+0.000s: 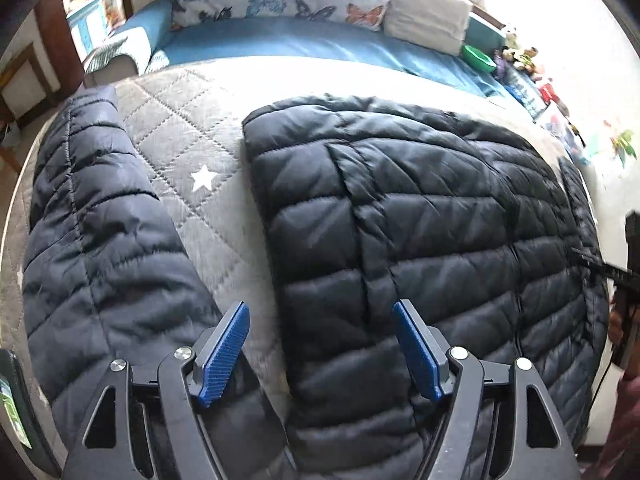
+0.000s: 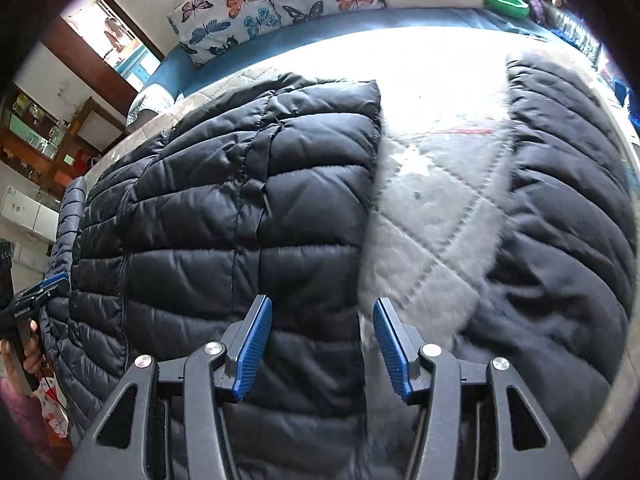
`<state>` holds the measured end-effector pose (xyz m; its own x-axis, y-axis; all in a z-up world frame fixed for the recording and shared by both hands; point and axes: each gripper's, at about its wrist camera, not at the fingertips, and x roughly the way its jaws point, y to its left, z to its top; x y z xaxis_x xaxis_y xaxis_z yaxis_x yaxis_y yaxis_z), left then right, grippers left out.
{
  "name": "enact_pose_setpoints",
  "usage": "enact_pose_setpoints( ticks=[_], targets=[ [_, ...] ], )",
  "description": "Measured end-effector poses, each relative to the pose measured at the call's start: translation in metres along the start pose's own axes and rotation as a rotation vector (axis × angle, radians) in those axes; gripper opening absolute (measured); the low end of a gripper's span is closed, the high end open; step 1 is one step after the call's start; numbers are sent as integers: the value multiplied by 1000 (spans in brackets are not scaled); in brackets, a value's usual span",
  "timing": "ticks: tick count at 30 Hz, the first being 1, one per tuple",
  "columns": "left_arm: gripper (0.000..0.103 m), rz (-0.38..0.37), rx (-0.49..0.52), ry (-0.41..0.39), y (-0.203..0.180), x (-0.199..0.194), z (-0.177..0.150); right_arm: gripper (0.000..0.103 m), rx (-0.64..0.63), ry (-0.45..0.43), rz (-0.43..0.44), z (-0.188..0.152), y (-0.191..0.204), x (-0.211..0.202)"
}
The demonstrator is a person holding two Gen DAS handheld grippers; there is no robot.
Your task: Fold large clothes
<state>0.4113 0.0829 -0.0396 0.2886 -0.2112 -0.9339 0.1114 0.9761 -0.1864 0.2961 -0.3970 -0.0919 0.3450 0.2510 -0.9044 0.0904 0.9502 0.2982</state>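
Left hand-held gripper (image 1: 320, 344) spread, empty, above the dark quilted jacket (image 1: 420, 240) body's edge. Right hand-held gripper (image 2: 323, 340) likewise spread, empty. Jacket lies flat on the bed (image 1: 192, 152), sleeves splayed. Risk: slick padding slipping from a shallow pinch, undoing the fold.

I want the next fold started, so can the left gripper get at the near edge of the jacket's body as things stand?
Probably yes. The left gripper is open and empty, its fingers straddling the side edge of the jacket body on the grey quilt, with nothing between them and the fabric.
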Motion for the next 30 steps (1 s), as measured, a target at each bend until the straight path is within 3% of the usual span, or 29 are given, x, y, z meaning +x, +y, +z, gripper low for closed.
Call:
enact_pose_setpoints(
  ticks=[6, 7, 8, 10, 13, 15, 17, 19, 25, 27, 28, 30],
  targets=[
    [78, -60, -65, 38, 10, 27, 25, 58, 13, -10, 47, 12, 2, 4],
    [74, -65, -63, 41, 9, 29, 26, 58, 11, -11, 39, 16, 3, 5],
    [63, -73, -52, 39, 7, 32, 27, 58, 11, -20, 18, 13, 2, 3],
    [58, -66, -26, 29, 3, 35, 27, 59, -2, -29, -8, 5, 1, -1],
    [39, -39, -2, -8, -4, 33, 25, 60, -26, -48, 0, 6, 3, 2],
    [29, -12, 11, -44, -11, 26, 25, 51, -53, -53, -18, 6, 11, 4],
    [23, 16, 40, -94, -22, 14, 24, 27, -79, -70, -45, 7, 16, 0],
    [21, 48, 76, -149, -33, -2, 24, 18, -126, -102, -66, 11, 30, -12],
    [22, 48, 83, -298, -44, -37, 36, 16, -201, -254, -80, 29, 60, -45],
    [30, 132, 88, -248, -39, -19, 38, 23, -187, -221, -99, 36, 56, -33],
    [31, 159, 78, -196, -33, -4, 38, 24, -159, -146, -111, 41, 50, -18],
    [36, 185, 41, -132, -22, 10, 35, 29, -114, -85, -135, 40, 40, -6]
  ],
)
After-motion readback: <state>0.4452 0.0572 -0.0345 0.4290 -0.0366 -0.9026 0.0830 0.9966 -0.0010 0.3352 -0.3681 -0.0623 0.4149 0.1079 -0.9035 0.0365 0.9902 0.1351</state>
